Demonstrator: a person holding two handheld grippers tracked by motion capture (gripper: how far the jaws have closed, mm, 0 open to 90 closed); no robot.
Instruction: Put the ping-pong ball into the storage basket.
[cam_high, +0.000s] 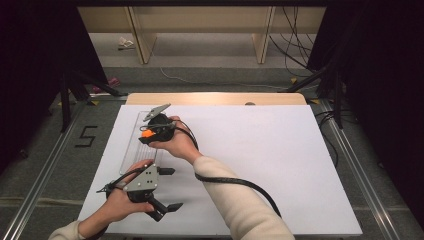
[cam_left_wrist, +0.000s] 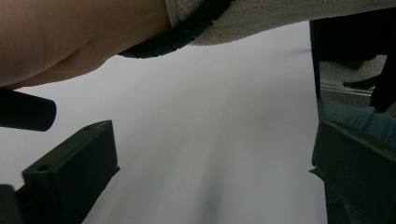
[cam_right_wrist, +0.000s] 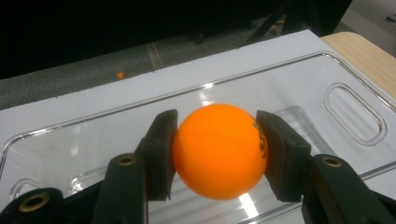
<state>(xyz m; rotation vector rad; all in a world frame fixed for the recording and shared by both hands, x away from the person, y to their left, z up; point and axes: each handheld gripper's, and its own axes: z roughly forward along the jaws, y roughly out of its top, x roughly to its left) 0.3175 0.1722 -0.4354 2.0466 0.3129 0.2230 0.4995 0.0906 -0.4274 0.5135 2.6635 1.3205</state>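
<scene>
An orange ball (cam_right_wrist: 219, 149) sits squeezed between the two black pads of my right gripper (cam_right_wrist: 217, 156), which is shut on it. The ball hangs just above a clear plastic tray (cam_right_wrist: 336, 88). From above, the ball (cam_high: 147, 133) and right gripper (cam_high: 151, 133) are over the tray (cam_high: 129, 152) at the left of the white board (cam_high: 260, 165). My left gripper (cam_high: 170, 189) rests near the front left, jaws wide apart and pointing right. Nothing lies between the jaws of the left gripper (cam_left_wrist: 212, 177), only white board.
The right forearm in a cream sleeve (cam_high: 235, 200) and its black cable (cam_high: 240, 182) cross the front of the board. A wooden table edge (cam_high: 215, 98) shows behind the board. A small orange spot (cam_right_wrist: 120, 74) lies on the dark floor beyond the tray.
</scene>
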